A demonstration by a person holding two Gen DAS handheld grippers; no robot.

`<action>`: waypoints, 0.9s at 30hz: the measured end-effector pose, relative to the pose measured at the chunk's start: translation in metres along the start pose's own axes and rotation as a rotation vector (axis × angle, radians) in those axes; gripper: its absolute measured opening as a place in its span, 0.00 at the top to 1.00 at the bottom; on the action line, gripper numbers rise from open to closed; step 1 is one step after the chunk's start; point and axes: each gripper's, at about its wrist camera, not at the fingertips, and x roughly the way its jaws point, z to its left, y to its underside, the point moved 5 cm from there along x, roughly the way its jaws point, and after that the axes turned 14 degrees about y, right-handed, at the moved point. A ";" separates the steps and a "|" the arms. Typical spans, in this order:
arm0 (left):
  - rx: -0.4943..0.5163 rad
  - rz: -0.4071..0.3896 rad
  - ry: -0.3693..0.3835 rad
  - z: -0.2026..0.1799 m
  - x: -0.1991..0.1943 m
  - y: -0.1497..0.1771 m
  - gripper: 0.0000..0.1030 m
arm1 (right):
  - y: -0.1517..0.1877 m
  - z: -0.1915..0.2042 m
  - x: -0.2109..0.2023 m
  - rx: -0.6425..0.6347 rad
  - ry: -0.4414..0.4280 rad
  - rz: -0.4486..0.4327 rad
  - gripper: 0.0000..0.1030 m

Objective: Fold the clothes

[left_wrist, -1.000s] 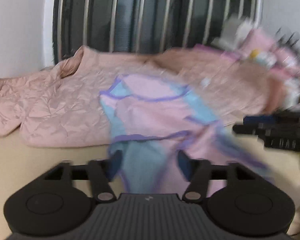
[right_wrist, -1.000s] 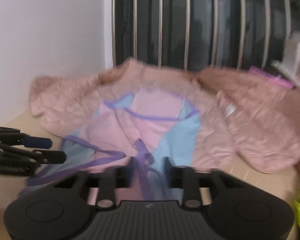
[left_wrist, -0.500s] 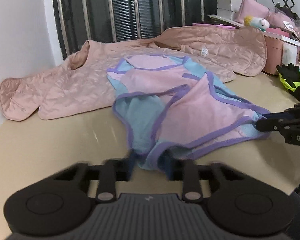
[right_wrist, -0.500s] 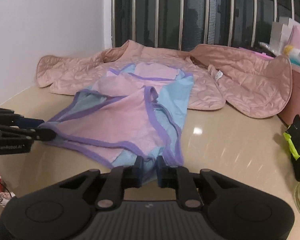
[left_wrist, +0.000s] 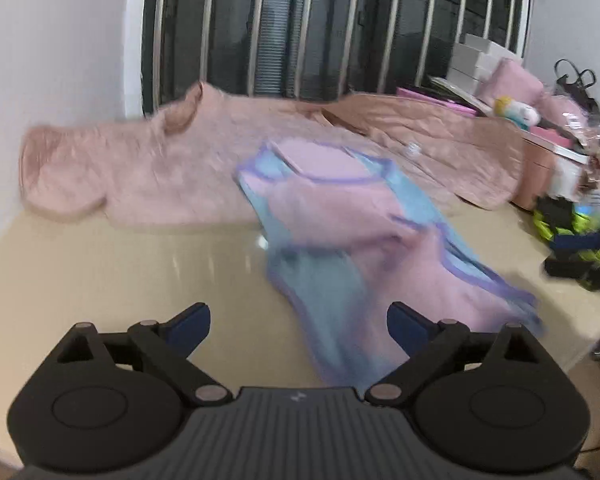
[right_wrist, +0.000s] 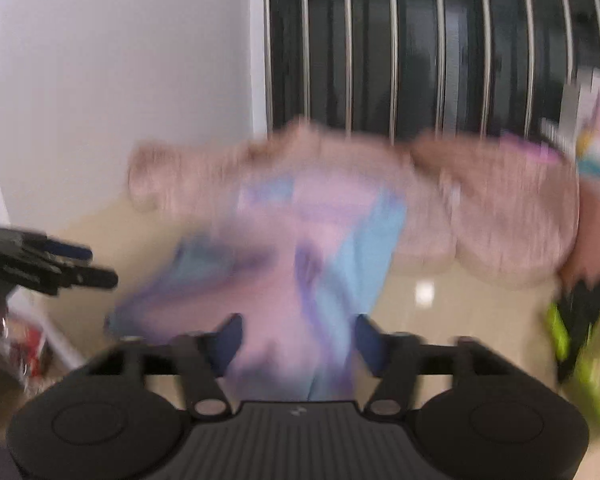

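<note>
A pink and light-blue garment with purple trim (left_wrist: 364, 216) lies crumpled on the beige table (left_wrist: 120, 272). Its near hem reaches in between the fingers of my left gripper (left_wrist: 300, 320), close to the right finger. Those jaws are opening, stand wide, and the pads do not press the cloth. In the blurred right wrist view the same garment (right_wrist: 300, 248) fills the gap of my right gripper (right_wrist: 296, 340). Its jaws are opening too, with the cloth loose between the pads. The left gripper (right_wrist: 60, 268) shows at that view's left edge.
A pink quilted jacket (left_wrist: 160, 168) is spread across the back of the table under a barred dark window (left_wrist: 300, 32). Pink boxes and a soft toy (left_wrist: 516, 108) are stacked at the right, with black and neon-yellow gloves (left_wrist: 572, 224) near the table's right edge.
Half a second ago both grippers were shut on the garment's near hem. Both have since opened and let the cloth drop onto the table, and both views have swung sideways.
</note>
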 end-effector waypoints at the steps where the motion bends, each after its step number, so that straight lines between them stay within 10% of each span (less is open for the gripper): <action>1: 0.007 -0.004 -0.018 0.007 0.008 -0.009 0.06 | -0.007 -0.002 0.017 -0.032 0.040 0.001 0.39; 6: 0.019 0.059 -0.044 0.021 0.061 -0.025 0.12 | -0.014 0.006 0.106 -0.173 0.085 0.109 0.80; 10: 0.009 0.076 -0.052 0.026 0.079 -0.022 0.16 | -0.007 0.018 0.135 -0.225 0.021 0.153 0.80; 15: 0.016 0.048 -0.047 0.029 0.080 -0.028 0.76 | -0.011 0.017 0.143 -0.155 -0.001 0.165 0.80; 21: 0.016 0.035 -0.039 0.027 0.081 -0.027 0.81 | -0.009 0.018 0.131 -0.152 -0.043 0.142 0.63; 27: 0.027 0.027 -0.104 0.027 0.072 -0.021 0.92 | -0.009 0.011 0.139 -0.111 0.068 0.148 0.99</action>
